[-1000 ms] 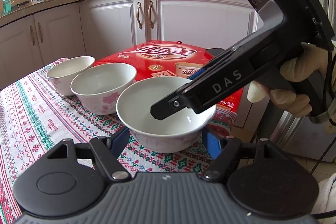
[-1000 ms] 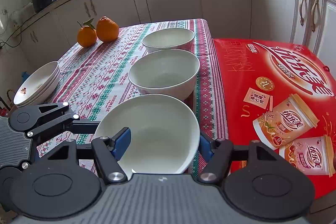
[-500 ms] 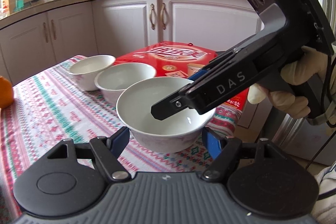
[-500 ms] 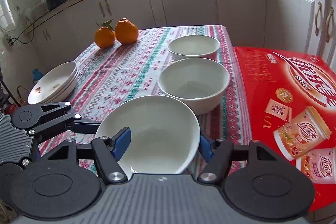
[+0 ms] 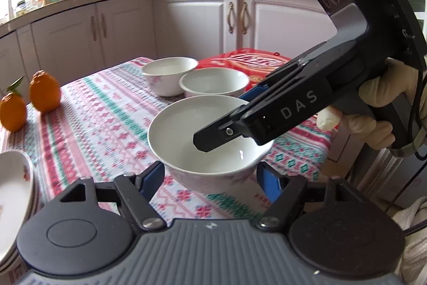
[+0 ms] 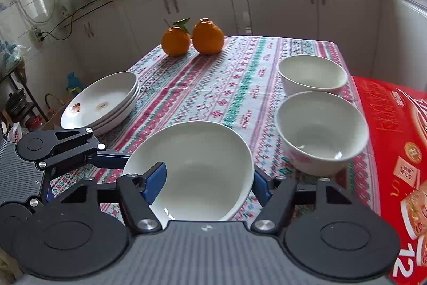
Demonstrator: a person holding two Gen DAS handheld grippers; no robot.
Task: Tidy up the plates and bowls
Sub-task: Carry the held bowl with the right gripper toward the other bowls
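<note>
Landmark for all places: the stack of white plates [image 6: 102,100] at the left edge of the patterned tablecloth [image 6: 213,87].

Progress. The plates are seen already gathered into one stack of about three. The bowls are not yet gathered: two white bowls stand singly on the far side of the cloth from the stack, the nearer bowl [image 6: 321,128] and the farther bowl [image 6: 312,74], close together but apart as far as can be told. A third white bowl [image 5: 210,140] is held above the cloth, between the stack and that pair. Judged state: plates done, nesting of three bowls left.

Grippers. The held bowl is carried by both tools at once. The left gripper [image 5: 212,176] stands partly spread, its blue pads [image 5: 152,178] set at the two sides of the bowl's lower wall; firm pressing cannot be confirmed, though the bowl appears borne by them. The right gripper [image 6: 205,182] is closed over the near part of the bowl, one blue finger [image 6: 154,182] inside the rim, the other outside the wall. A gloved hand [image 5: 373,108] is seen on its handle.

Other items, untouched: two oranges [image 6: 193,38] at the far end of the cloth beyond the stack; a red carton [image 6: 395,151] past the bowl pair, off the cloth's edge.
</note>
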